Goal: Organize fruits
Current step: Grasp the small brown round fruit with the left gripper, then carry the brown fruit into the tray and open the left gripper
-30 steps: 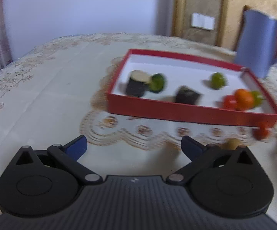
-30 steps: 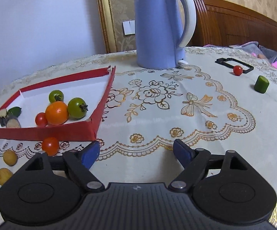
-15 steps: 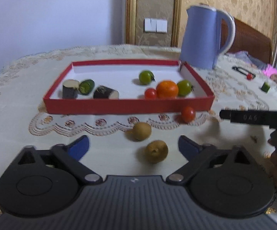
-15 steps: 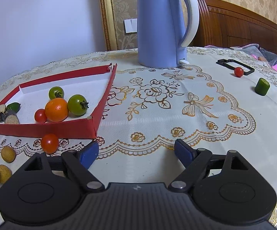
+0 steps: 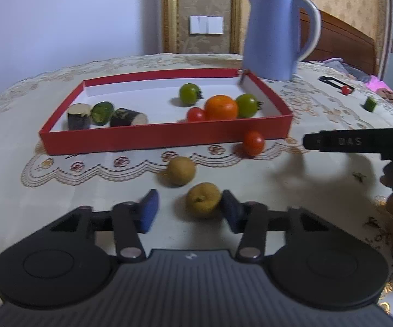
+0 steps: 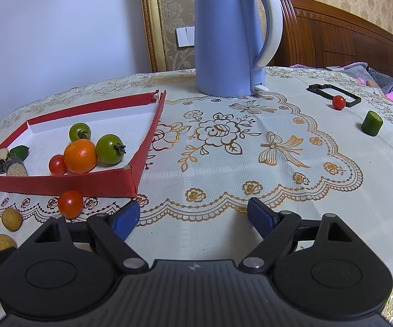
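Two claws in frame. Your left gripper [image 5: 188,209] is closing, jaws still apart, with the nearer yellow-brown fruit [image 5: 203,199] between them. The right-hand pad [image 5: 230,212] sits right against the fruit; the other pad has a clear gap to it, so no grip yet. Fruit rests on the tablecloth [image 5: 46,218].

Just ahead of that claw: second yellow-brown fruit [image 5: 181,170], then a loose red tomato [image 5: 253,143] ahead and to the right, right beside the near wall of the red tray [image 5: 166,137]. Inside the tray, right end: orange [image 5: 221,107] with a small red tomato [image 5: 195,114] and green tomato [image 5: 246,105] touching it, another green tomato [image 5: 189,94] behind. Left end: three dark cut pieces [image 5: 103,114].

Your right gripper [image 6: 193,218] stands wide open, nothing between the pads, bare cloth under it. Tray is ahead-left of it. Blue kettle [image 6: 229,41] straight ahead, well away. Far ahead-right: another red tomato [image 6: 339,102] against a black frame [image 6: 332,94], and a green cut piece [image 6: 371,123] near it.
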Available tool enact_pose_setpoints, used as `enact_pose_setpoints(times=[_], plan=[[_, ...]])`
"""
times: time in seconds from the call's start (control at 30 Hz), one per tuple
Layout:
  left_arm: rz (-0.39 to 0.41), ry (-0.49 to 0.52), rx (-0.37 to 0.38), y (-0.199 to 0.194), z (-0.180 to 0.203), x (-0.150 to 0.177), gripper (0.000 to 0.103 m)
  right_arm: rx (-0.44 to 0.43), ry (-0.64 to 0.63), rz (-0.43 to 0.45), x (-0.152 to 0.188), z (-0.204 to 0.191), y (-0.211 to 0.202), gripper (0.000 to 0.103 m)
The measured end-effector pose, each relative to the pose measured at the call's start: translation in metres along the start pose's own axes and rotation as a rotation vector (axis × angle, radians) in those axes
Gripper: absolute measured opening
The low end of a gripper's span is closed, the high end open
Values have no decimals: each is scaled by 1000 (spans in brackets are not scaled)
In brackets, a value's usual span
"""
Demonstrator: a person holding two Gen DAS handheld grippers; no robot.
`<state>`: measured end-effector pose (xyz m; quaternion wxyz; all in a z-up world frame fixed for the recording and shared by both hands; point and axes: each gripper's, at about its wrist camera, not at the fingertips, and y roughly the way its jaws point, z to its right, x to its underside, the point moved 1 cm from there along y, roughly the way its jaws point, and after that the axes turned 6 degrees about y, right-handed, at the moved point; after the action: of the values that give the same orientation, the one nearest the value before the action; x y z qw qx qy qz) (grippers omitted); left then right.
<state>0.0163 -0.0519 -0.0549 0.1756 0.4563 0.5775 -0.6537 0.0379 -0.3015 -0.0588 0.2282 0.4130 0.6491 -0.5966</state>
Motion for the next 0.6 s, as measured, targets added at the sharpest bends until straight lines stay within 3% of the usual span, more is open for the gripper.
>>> enact_pose_setpoints(times=[0.13,0.4,0.6], plan=[[4,25,19,-1,6,-1,25,1,-1,0,0,0,0,86],[2,34,25,-4,7,-5,25,1,-1,0,0,0,0,86],[60,79,2,-14,11,-26,25,1,-1,0,0,0,0,86]])
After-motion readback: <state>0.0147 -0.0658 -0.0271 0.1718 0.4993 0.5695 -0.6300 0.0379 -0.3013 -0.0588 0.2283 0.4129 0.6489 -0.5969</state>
